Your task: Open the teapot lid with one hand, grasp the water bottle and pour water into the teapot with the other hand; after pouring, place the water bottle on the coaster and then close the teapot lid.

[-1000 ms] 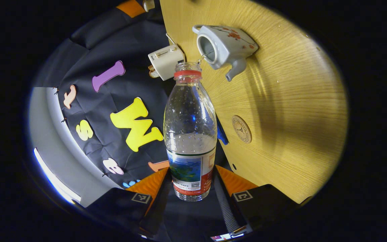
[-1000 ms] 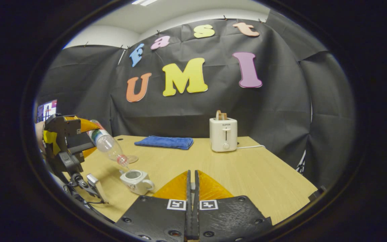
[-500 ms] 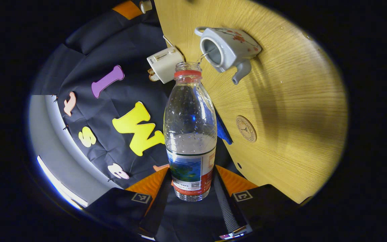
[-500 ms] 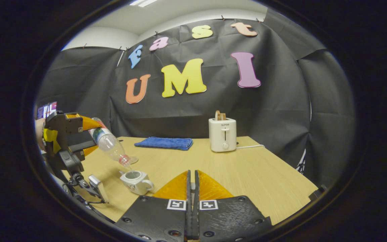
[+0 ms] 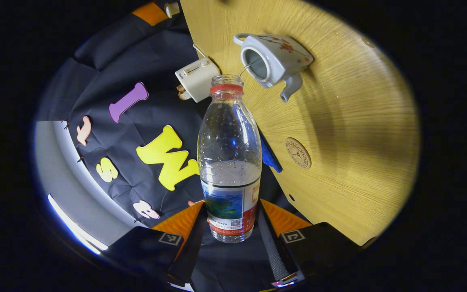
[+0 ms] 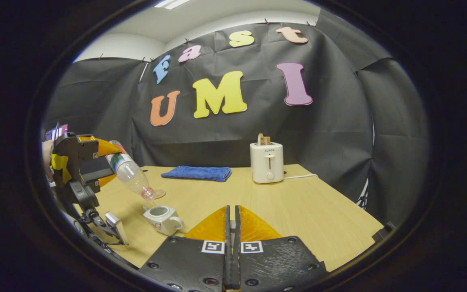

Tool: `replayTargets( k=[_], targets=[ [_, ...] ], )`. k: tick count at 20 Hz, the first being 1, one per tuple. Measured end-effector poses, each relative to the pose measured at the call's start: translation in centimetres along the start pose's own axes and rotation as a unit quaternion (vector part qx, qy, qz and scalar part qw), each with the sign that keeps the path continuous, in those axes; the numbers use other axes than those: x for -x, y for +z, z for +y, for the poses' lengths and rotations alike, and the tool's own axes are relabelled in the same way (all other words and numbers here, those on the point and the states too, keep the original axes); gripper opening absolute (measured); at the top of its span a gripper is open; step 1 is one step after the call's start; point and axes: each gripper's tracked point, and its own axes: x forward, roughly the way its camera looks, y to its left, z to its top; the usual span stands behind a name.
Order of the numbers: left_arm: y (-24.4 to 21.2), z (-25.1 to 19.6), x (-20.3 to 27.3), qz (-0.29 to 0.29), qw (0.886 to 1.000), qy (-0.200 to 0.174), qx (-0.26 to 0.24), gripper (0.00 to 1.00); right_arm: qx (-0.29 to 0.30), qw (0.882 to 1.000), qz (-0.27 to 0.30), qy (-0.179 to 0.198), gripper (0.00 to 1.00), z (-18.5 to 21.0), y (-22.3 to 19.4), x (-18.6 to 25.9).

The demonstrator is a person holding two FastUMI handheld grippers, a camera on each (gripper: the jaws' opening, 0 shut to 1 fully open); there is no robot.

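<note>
The left claw (image 5: 230, 227) squeezes the bottom of the water bottle (image 5: 229, 162) from both sides. The bottle is tipped, its long side slanting down, and its open mouth points at the hole of the teapot (image 5: 274, 61), just above it. The coaster (image 5: 298, 153) lies on the tabletop (image 5: 359, 134) near the teapot. The right claw (image 6: 232, 227) is closed tight; I cannot tell if it grips anything

My left gripper (image 5: 233, 221) sits at the bottom centre of the left gripper view, its two fingers spread and pressed on either side of what they hold. In the right gripper view it appears at far left (image 6: 108, 164), tipped downward. My right gripper (image 6: 232, 227), bottom centre there, has its fingers pressed together.
</note>
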Motion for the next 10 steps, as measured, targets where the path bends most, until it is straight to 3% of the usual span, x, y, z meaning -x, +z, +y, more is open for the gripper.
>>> replayTargets(
  k=[1, 10],
  targets=[
    [-0.03, 0.04, -0.03, 0.000, 1.000, 0.000, -0.001, 0.74, 0.000, 1.000, 0.000, 0.000, 0.00, 0.01, 0.04, 0.02],
    [0.01, -0.18, -0.06, -0.003, 1.000, -0.006, 0.011, 0.74, -0.001, 1.000, 0.001, 0.001, 0.00, 0.06, -0.09, 0.08]
  ],
)
